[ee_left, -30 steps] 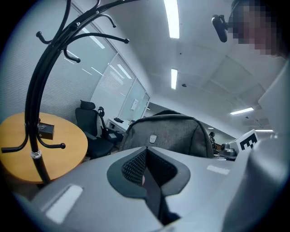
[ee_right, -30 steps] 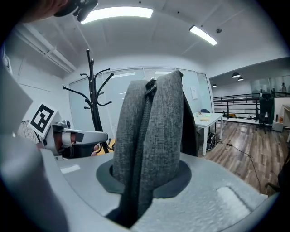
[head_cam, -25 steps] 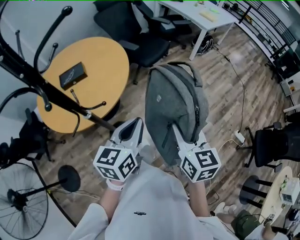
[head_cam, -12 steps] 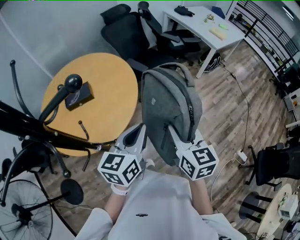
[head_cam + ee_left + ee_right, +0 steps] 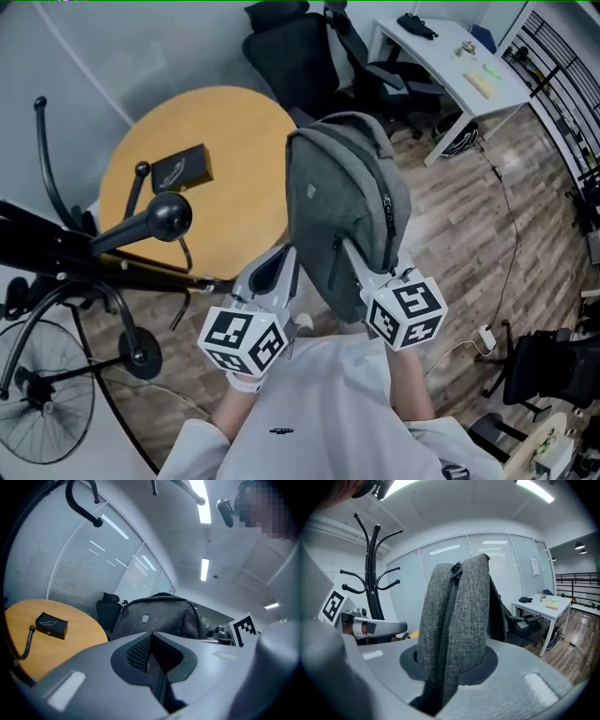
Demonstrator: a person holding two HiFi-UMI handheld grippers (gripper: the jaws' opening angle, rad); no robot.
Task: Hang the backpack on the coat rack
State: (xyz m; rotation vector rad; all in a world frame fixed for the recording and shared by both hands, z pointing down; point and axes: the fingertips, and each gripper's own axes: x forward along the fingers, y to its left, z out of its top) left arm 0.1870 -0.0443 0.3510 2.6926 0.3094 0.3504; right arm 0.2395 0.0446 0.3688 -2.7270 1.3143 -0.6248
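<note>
The grey backpack (image 5: 342,202) hangs upright in the air, in front of the person. My right gripper (image 5: 354,258) is shut on its lower zippered edge, and grey fabric (image 5: 457,611) fills the gap between the jaws. My left gripper (image 5: 279,258) is just left of the bag, with its jaws shut on nothing (image 5: 157,667). The bag (image 5: 159,616) shows beyond it. The black coat rack (image 5: 89,253) leans across the left of the head view, and a ball-tipped arm (image 5: 172,216) reaches toward the left gripper. In the right gripper view the rack (image 5: 370,569) stands upright at left.
Beyond the bag stands a round wooden table (image 5: 239,141) with a black box (image 5: 183,169) on it. Black office chairs (image 5: 300,47) and a white desk (image 5: 450,61) are behind it. A floor fan (image 5: 37,403) stands at the lower left.
Both grippers and the backpack have moved across the room toward the coat rack. The rack's ball-tipped arm now lies closer to the left gripper. The right gripper's hold is unchanged.
</note>
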